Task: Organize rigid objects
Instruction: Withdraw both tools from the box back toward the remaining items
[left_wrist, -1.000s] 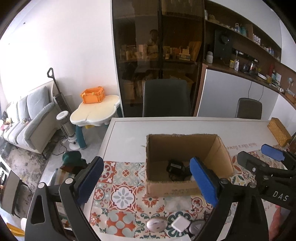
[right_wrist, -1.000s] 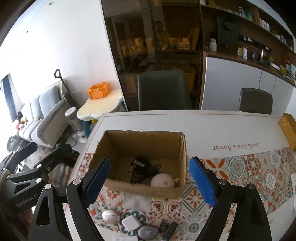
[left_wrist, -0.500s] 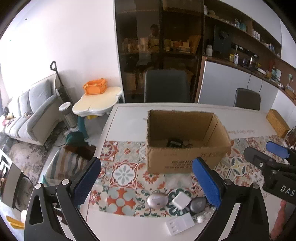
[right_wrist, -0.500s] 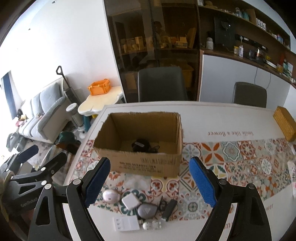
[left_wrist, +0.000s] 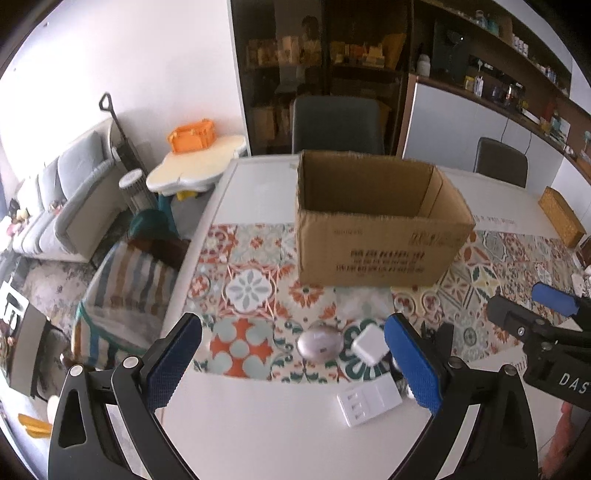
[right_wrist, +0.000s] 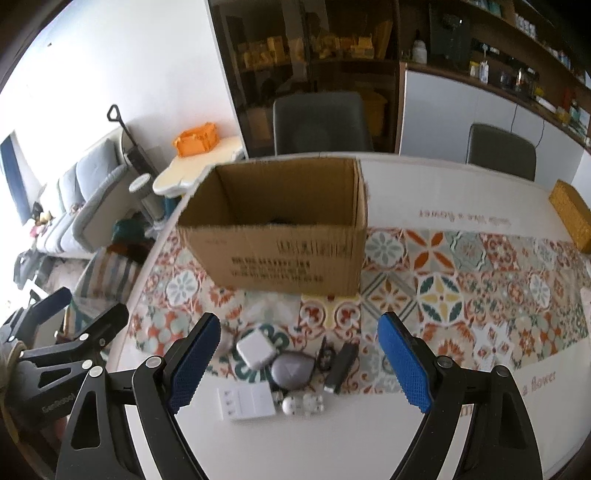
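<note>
A cardboard box (left_wrist: 376, 225) is standing open-topped on the patterned runner (right_wrist: 443, 280) that is covering the middle of the white table (left_wrist: 258, 424); something dark is just showing above its near wall in the right wrist view, too hidden to identify. On the near side of the box, a cluster of small rigid items is lying close together: a silvery oval case (left_wrist: 319, 344), a white cube charger (right_wrist: 255, 350) just beside it, a grey rounded case (right_wrist: 291, 370) touching the charger's near right side, a flat white rectangular piece (right_wrist: 246, 402) nearer still on the bare tabletop, a pair of small white round pieces (right_wrist: 303, 403) to its right, and a dark stick-shaped item (right_wrist: 341, 367) lying at the right of the group.

The left gripper (left_wrist: 293, 363) is hovering above the near table edge with its blue-padded fingers (left_wrist: 173, 365) spread wide apart, holding nothing. The right gripper (right_wrist: 299, 365) is likewise hanging over the cluster, fingers (right_wrist: 402, 367) wide apart and empty.

Farther off, a grey chair (left_wrist: 338, 123) is standing at the table's far side, and a woven basket (right_wrist: 570, 214) is sitting at the far right of the table.
</note>
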